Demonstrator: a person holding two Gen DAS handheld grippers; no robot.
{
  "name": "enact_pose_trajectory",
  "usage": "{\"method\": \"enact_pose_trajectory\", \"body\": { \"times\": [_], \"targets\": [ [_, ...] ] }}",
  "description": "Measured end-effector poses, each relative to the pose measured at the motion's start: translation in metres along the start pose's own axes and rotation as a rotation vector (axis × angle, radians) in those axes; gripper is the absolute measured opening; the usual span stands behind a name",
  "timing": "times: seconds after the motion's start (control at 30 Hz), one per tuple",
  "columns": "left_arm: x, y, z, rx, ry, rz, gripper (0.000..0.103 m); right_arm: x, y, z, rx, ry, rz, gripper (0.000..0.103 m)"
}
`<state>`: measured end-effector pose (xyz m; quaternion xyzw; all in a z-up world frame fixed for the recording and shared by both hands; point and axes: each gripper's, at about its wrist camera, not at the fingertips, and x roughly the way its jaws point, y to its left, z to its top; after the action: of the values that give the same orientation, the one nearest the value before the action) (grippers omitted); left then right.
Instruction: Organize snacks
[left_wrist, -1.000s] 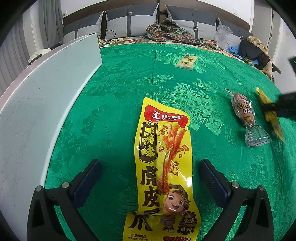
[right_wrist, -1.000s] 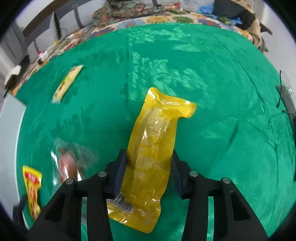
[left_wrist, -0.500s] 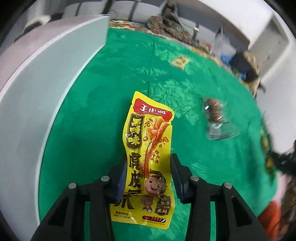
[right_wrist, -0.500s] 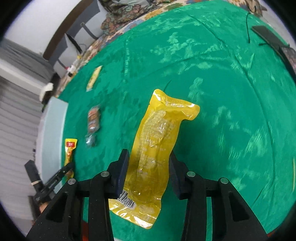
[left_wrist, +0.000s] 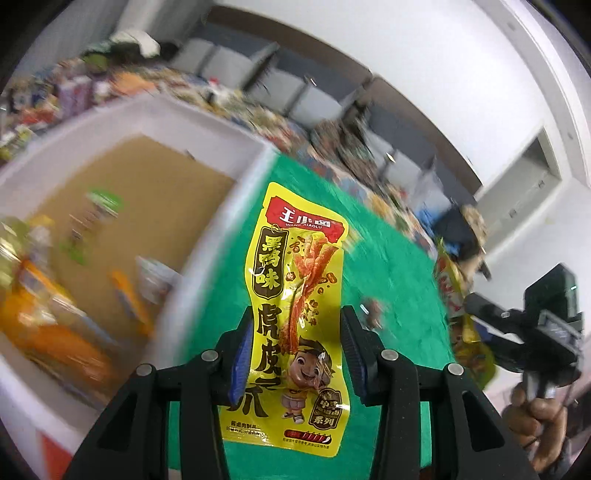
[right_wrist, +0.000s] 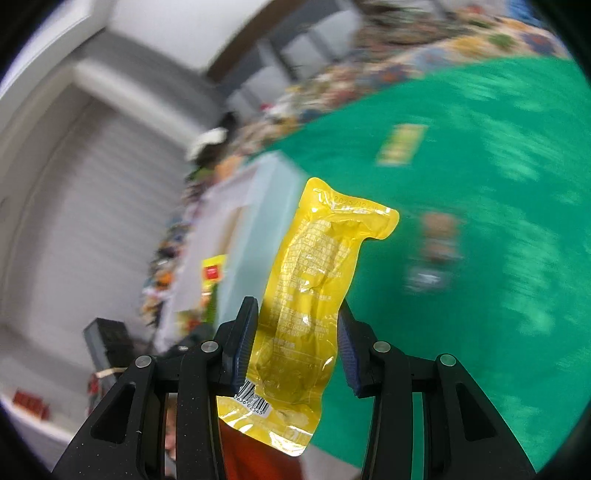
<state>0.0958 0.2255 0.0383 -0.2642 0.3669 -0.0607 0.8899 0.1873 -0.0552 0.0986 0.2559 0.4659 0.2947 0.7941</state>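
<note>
White open box (left_wrist: 221, 206) w/ brown floor sits left of the green surface (left_wrist: 391, 280); inside are blurred snack packs, orange and green, kinds unreadable. Left tongs (left_wrist: 295, 354) are closed on a yellow printed snack pouch (left_wrist: 295, 295), held up over the surface's edge beside the box. Right tongs (right_wrist: 295, 350) grip a plain yellow pouch (right_wrist: 314, 295), back side showing w/ barcode, raised above the green surface. Both point downward at a slant.

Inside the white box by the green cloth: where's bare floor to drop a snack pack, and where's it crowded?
White box: bare brown floor toward the back wall. Crowded: near-left end, piled orange packs; a white cup sits by the cloth-side wall. Blur hides detail.
</note>
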Motion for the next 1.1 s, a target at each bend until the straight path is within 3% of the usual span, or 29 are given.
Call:
{"method": "enact_pose_trajectory", "body": {
  "times": [0.13, 0.23, 0.27, 0.33, 0.37, 0.43, 0.57, 0.67, 0.73, 0.87, 0.97, 1.1],
  "targets": [
    [-0.035, 0.057, 0.028, -0.033, -0.079, 0.175, 0.044, 0.056, 0.097, 0.006, -0.135, 0.054, 0.129, 0.044],
    [-0.049, 0.094, 0.037, -0.051, -0.114, 0.300, 0.046, 0.099, 0.150, 0.002, -0.207, 0.093, 0.173, 0.045],
    [-0.052, 0.105, 0.039, -0.056, -0.122, 0.349, 0.050, 0.118, 0.167, -0.001, -0.231, 0.098, 0.182, 0.047],
    [-0.053, 0.124, 0.038, -0.081, -0.123, 0.402, 0.072, 0.155, 0.191, -0.007, -0.272, 0.117, 0.196, 0.054],
    [-0.054, 0.133, 0.036, -0.101, -0.123, 0.419, 0.088, 0.168, 0.194, -0.011, -0.283, 0.131, 0.185, 0.067],
    [-0.058, 0.145, 0.027, -0.127, -0.141, 0.439, 0.090, 0.192, 0.190, -0.017, -0.280, 0.157, 0.134, 0.069],
    [-0.069, 0.147, 0.009, -0.156, -0.152, 0.407, 0.091, 0.181, 0.154, -0.028, -0.279, 0.132, 0.072, 0.069],
    [-0.066, 0.122, 0.001, -0.128, -0.152, 0.334, 0.091, 0.149, 0.104, -0.034, -0.345, 0.065, -0.064, 0.070],
    [-0.061, 0.094, 0.000, -0.081, -0.150, 0.281, 0.092, 0.125, 0.063, -0.040, -0.380, 0.026, -0.191, 0.070],
    [-0.038, 0.020, -0.013, 0.049, -0.117, 0.152, 0.102, 0.071, -0.041, -0.051, -0.399, -0.023, -0.531, 0.070],
    [-0.005, -0.037, -0.028, 0.150, -0.042, 0.060, 0.103, 0.024, -0.113, -0.053, -0.323, -0.074, -0.727, 0.070],
    [0.073, -0.088, -0.066, 0.238, 0.113, 0.027, 0.103, -0.022, -0.179, -0.049, -0.180, -0.118, -0.833, 0.070]
  ]
}}
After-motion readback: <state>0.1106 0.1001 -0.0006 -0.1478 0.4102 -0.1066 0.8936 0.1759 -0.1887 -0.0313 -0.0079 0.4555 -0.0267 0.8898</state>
